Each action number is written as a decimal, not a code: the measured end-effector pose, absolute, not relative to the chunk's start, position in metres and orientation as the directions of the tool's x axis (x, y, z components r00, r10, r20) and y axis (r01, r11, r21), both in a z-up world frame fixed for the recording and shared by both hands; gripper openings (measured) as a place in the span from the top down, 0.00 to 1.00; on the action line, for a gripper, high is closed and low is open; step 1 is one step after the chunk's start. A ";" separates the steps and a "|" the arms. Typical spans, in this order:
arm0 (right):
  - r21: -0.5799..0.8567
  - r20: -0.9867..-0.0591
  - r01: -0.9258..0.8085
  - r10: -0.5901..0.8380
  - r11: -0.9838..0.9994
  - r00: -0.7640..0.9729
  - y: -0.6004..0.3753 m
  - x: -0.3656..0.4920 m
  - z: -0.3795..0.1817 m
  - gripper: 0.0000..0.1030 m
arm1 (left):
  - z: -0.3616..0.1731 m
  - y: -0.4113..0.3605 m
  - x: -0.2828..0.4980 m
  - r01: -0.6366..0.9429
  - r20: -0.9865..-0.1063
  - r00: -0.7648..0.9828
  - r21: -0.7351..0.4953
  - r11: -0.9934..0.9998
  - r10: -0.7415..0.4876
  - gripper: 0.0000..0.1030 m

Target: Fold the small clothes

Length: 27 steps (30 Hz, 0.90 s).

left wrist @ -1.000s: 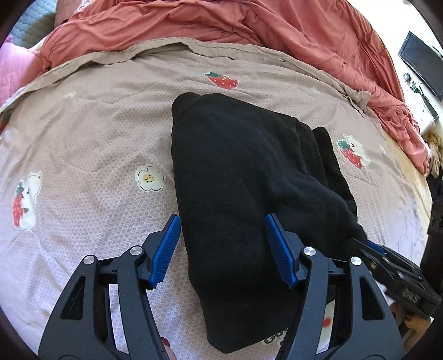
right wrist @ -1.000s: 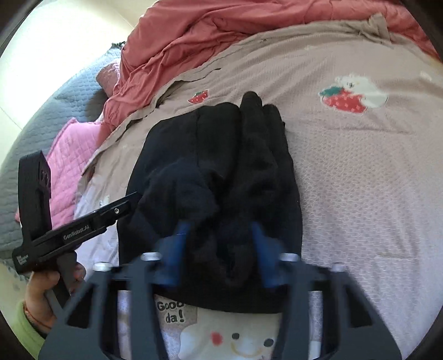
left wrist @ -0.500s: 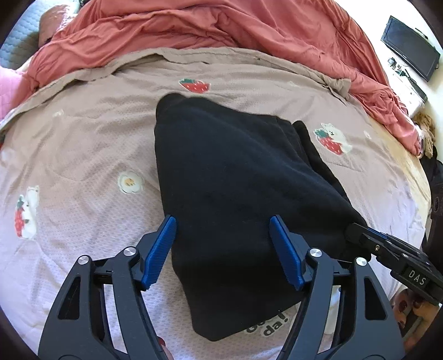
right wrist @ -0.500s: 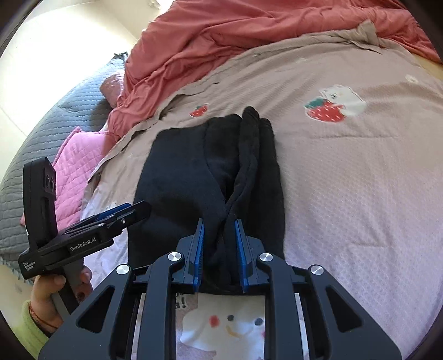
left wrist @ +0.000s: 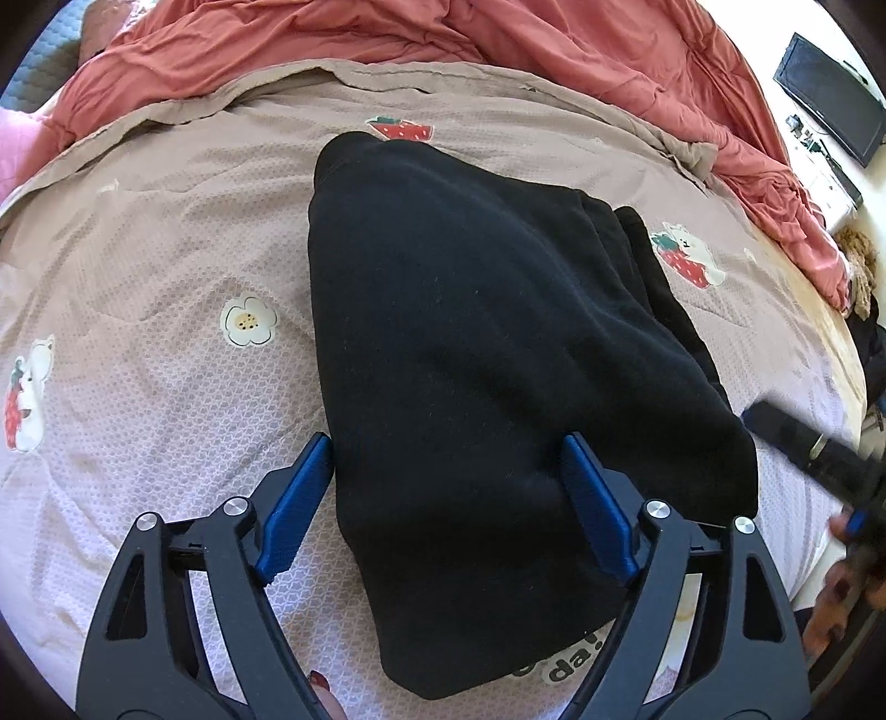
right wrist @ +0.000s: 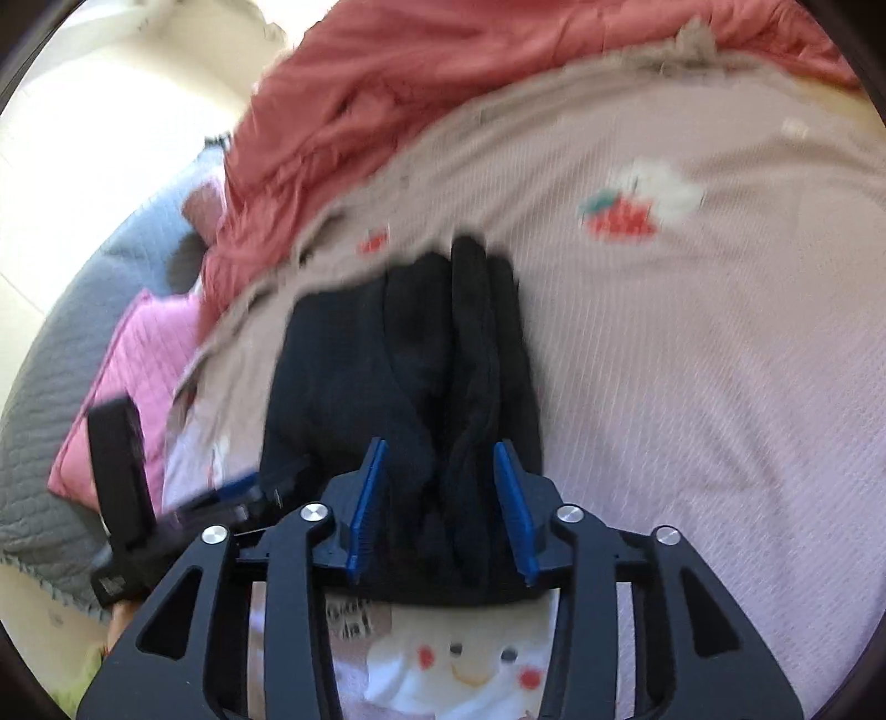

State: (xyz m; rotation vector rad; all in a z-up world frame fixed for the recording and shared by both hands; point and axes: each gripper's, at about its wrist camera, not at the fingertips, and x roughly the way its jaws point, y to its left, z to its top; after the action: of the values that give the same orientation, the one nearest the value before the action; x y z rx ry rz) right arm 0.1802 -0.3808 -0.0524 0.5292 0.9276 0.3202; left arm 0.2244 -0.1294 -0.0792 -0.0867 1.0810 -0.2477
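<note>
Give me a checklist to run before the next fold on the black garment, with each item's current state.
1. Left gripper open: ok, its blue pads stand wide apart on either side of the black garment.
2. Right gripper free of the cloth: cannot tell; its pads are apart with bunched folds between them, but the right wrist view is blurred.
3. Garment lying wholly on the bedspread: ok, no part hangs off.
4. Layers stacked evenly: not ok, a lower layer sticks out along the right edge.
5. Top surface smooth: ok in the left wrist view.
6. Red duvet clear of the garment: ok, it lies apart at the far side.
</note>
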 end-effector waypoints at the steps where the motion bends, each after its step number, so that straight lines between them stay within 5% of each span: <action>1: 0.555 -0.659 -0.039 0.468 0.831 0.590 -0.383 0.181 -0.048 0.60 | -0.080 -0.129 0.224 0.159 -0.862 0.445 -0.190 0.969 -0.242 0.25; 5: 0.565 -0.621 -0.075 0.484 0.821 0.617 -0.380 0.194 -0.040 0.60 | -0.080 -0.128 0.222 0.163 -0.862 0.443 -0.192 0.968 -0.246 0.25; 16: 0.423 -0.722 -0.128 0.419 0.897 0.551 -0.353 0.259 -0.065 0.60 | -0.078 -0.133 0.218 0.171 -0.866 0.445 -0.170 0.971 -0.229 0.25; 19: 0.383 -0.738 -0.166 0.409 0.909 0.538 -0.337 0.268 -0.071 0.31 | -0.078 -0.134 0.218 0.175 -0.866 0.446 -0.163 0.971 -0.226 0.25; 20: 0.356 -0.752 -0.183 0.397 0.917 0.526 -0.330 0.271 -0.074 0.38 | -0.078 -0.134 0.218 0.177 -0.866 0.448 -0.159 0.971 -0.224 0.25; 23: 0.247 -0.778 -0.264 0.354 0.932 0.519 -0.310 0.267 -0.075 0.90 | -0.077 -0.135 0.219 0.177 -0.867 0.448 -0.154 0.972 -0.219 0.26; 27: 0.167 -0.775 -0.247 0.281 0.955 0.565 -0.313 0.260 -0.060 0.90 | -0.075 -0.136 0.217 0.179 -0.863 0.454 -0.156 0.971 -0.223 0.25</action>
State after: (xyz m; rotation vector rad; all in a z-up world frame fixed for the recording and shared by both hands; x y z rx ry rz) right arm 0.2598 -0.3135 -0.0604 0.0410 0.9191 0.3106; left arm 0.2171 -0.1357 -0.0746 -0.0450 1.0716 -0.2479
